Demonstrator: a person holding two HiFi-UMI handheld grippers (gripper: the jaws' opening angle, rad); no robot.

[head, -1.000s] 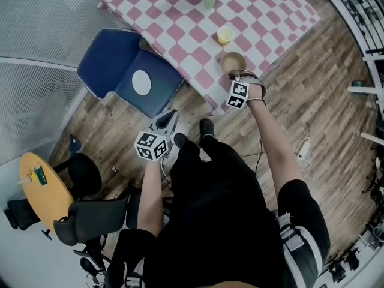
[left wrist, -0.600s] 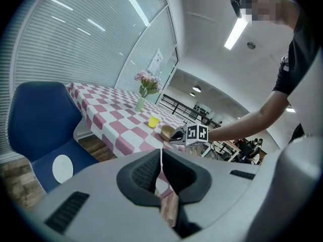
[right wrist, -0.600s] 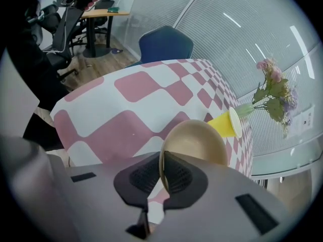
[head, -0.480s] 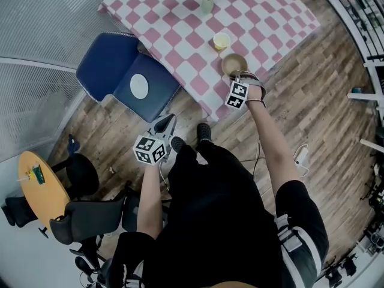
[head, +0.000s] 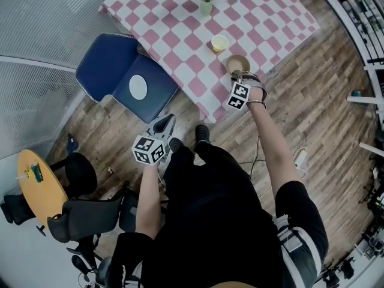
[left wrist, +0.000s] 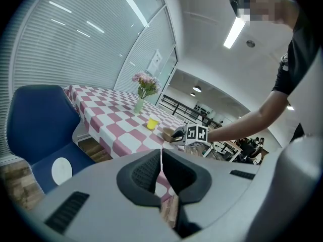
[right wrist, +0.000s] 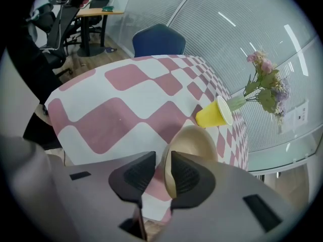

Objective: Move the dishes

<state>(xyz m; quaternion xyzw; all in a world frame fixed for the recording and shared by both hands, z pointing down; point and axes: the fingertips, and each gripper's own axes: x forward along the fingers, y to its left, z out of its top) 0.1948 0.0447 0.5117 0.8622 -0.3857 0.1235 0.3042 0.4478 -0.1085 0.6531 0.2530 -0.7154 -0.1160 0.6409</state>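
right jaws: parted and just been opening. The rim of the tan bowl (right wrist: 197, 140) stands between them, one pad is clear of it, and no pinch is seen.
right gripper (right wrist: 164, 161): pointed steeply down over the near edge of the table.
bowl position: set upright on the checked tablecloth (right wrist: 121, 105), close to the near edge. It is judged as being let go here.
yellow cup (right wrist: 214, 113): just beyond the bowl on the cloth, apart from it and untouched.
flower vase (right wrist: 237, 102): further back on the cloth, not counted as a dish.
left jaws: closed together, nothing held between them.
left gripper (left wrist: 160, 160): held off the table, over the floor beside the blue chair (head: 114, 65).
white disc (head: 138, 86): lying on the chair seat. It is possibly a plate, but too small for this to be told.
done: the bowl is judged placed, if this spot is its goal.
left to do: the cup, and perhaps the disc, are judged not yet moved. No target place is shown.
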